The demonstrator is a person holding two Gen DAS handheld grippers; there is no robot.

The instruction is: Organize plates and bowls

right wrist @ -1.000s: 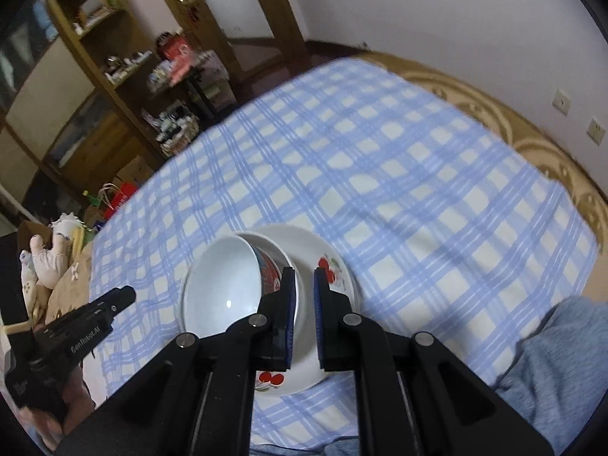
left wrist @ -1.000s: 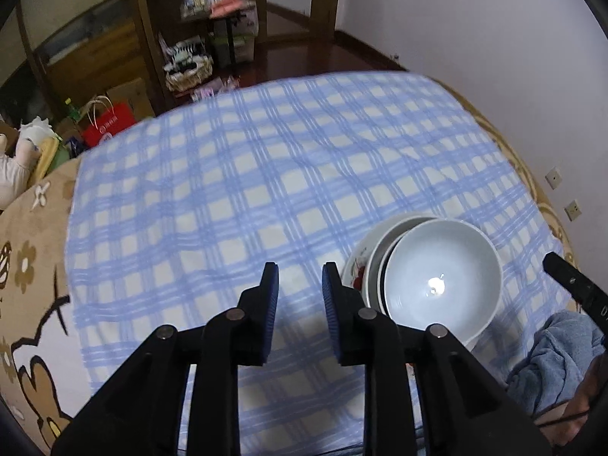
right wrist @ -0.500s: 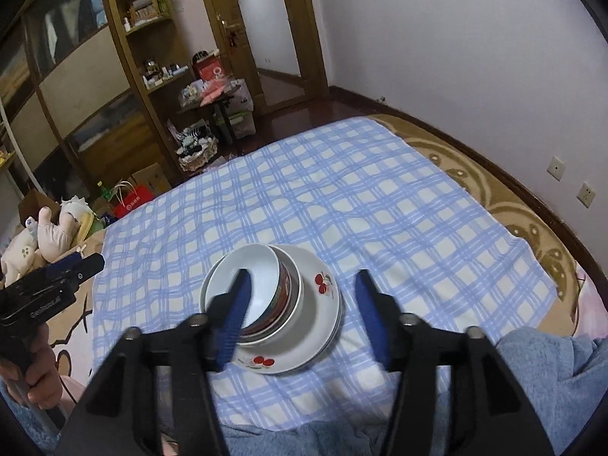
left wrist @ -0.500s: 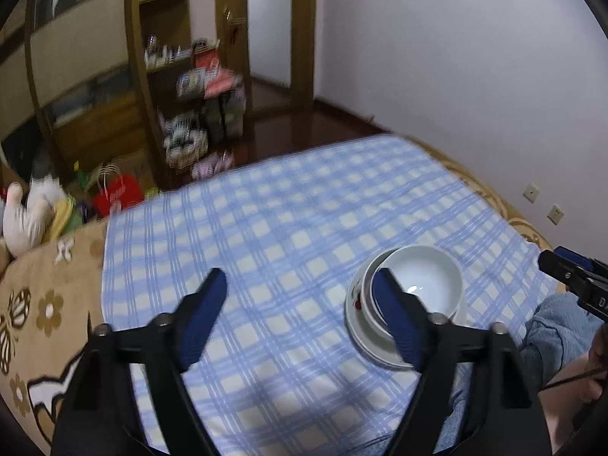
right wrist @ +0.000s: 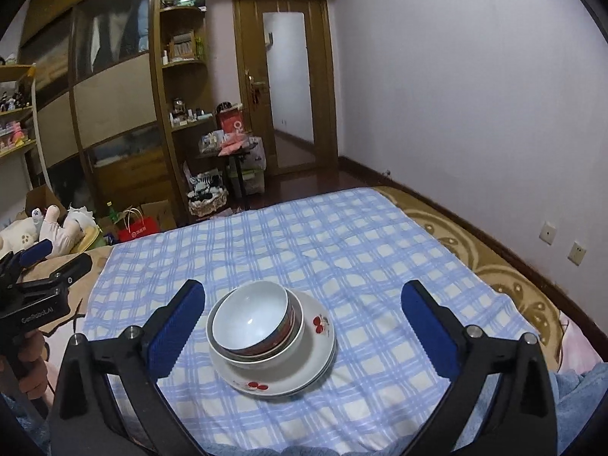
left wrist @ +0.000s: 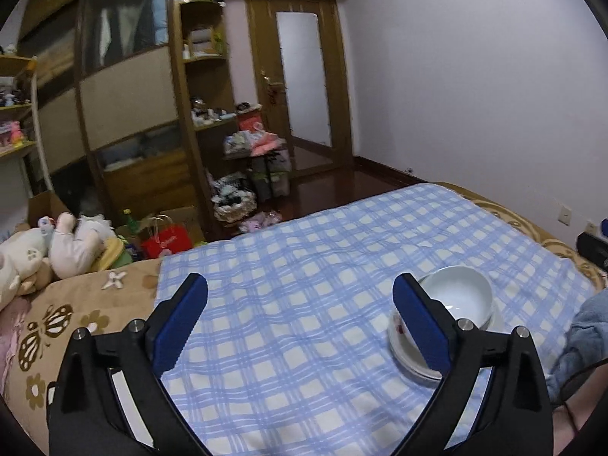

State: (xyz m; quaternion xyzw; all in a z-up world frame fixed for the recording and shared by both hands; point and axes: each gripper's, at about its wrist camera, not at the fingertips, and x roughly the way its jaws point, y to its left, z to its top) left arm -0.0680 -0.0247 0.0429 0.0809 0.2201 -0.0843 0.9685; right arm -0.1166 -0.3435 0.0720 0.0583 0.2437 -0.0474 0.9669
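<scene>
A white bowl (right wrist: pixel 250 317) sits nested in other bowls on stacked white plates (right wrist: pixel 317 345) with red cherry prints, on the blue checked cloth (right wrist: pixel 342 250). My right gripper (right wrist: pixel 302 328) is wide open and empty, held back above the stack. My left gripper (left wrist: pixel 300 321) is also wide open and empty; in its view the bowl (left wrist: pixel 461 296) and plates (left wrist: pixel 402 353) lie behind its right finger (left wrist: pixel 420 321). The left gripper shows at the left edge of the right wrist view (right wrist: pixel 34 277).
The cloth covers a bed with a brown patterned blanket (left wrist: pixel 76 315). Stuffed toys (left wrist: pixel 57 243) lie at the left. A wooden wardrobe (right wrist: pixel 114 114), cluttered shelves, a red bag (right wrist: pixel 138 228) and a door (right wrist: pixel 288 91) stand beyond. Blue denim (left wrist: pixel 581 330) is at the lower right.
Both grippers have opened from shut to wide open and pulled up and back from the stack. The bowls and plates stay stacked on the cloth.
</scene>
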